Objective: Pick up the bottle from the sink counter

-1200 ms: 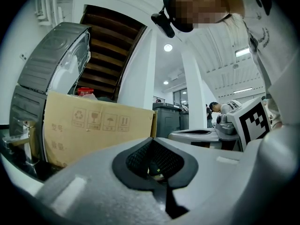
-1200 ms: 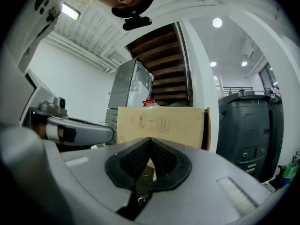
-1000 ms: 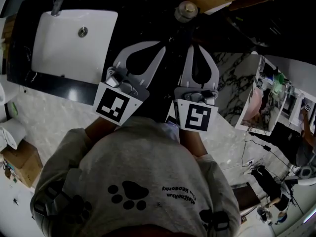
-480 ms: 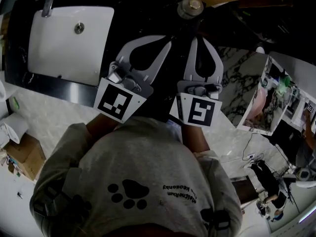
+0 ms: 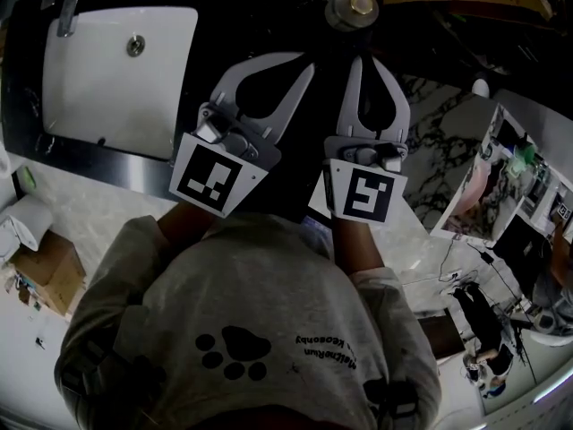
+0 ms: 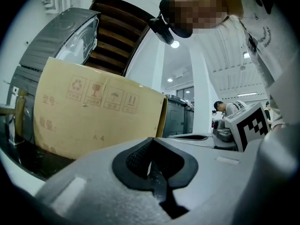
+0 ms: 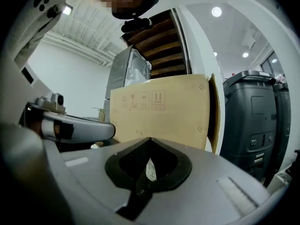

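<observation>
Approach is what has changed: over the last second both claws have crept forward across the dark worktop [image 5: 269, 12], and the gap between the right claw [image 5: 366, 58] and the bottle [image 5: 355, 7] has narrowed, though the two are not yet touching; the bottle stands upright near the far edge of the worktop, seen from above as a round cap, well to the right of the white sink [image 5: 116, 70] and just ahead of the right claw's tip; the left claw [image 5: 303, 61] lies beside its partner, angled toward the same spot; the sink has slid toward the left edge of the head view, which suggests the person has shifted toward the bottle; both claws are fully closed and hold nothing, each gripper view showing jaws pressed together with only a cardboard box [image 6: 93, 111] beyond them, and neither showing the bottle; so, by my judgement, the task is at the reach stage, and whichever claw takes the bottle must open wide before going further, or its closed tip may knock the bottle over.
</observation>
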Tool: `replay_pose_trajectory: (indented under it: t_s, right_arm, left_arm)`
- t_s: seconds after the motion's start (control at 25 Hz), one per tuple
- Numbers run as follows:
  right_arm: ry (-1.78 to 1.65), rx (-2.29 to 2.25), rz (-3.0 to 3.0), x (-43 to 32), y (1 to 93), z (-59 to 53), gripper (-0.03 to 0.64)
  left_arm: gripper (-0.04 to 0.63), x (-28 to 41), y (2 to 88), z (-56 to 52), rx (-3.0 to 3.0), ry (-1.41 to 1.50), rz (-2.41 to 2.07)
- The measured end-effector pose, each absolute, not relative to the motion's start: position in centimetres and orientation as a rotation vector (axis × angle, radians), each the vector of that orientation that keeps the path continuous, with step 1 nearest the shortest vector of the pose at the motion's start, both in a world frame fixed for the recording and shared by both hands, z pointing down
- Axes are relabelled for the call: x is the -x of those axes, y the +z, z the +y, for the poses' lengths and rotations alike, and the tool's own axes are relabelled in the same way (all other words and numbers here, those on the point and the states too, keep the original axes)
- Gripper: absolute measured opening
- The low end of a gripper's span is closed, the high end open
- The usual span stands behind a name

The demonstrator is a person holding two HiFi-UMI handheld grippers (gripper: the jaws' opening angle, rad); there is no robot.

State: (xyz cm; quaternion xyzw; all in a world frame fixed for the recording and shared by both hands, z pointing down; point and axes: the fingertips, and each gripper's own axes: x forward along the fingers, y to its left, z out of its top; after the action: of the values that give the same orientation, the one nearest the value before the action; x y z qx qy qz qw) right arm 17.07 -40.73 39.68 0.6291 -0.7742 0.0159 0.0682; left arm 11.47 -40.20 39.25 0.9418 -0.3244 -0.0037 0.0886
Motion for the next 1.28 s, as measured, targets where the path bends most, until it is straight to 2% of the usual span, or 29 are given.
replay_pose_trajectory:
  t_s: [0.56, 0.68, 1.04, 1.28]
  right_arm:
    - [0.087, -1.861, -2.343, -17.6, 42.6, -43.8, 0.003]
    - [0.097, -1.855, -2.340, -17.7, 43.0, -44.2, 0.028]
    - [0.141, -1.829, -2.331, -18.0, 44.4, -45.5, 0.201]
    - [0.196, -1.779, -2.338, -17.8, 45.5, -46.5, 0.278]
  left_arm:
    - [0.000, -12.6, 42.4, -42.0, -2.755, 0.022, -0.956]
    - [0.000, -12.7, 42.9, -42.2, -2.745, 0.028, -0.952]
    - [0.000, -12.9, 43.9, -42.3, -2.723, 0.047, -0.937]
    - [0.000, -12.5, 44.1, -42.6, -2.711, 0.054, -0.950]
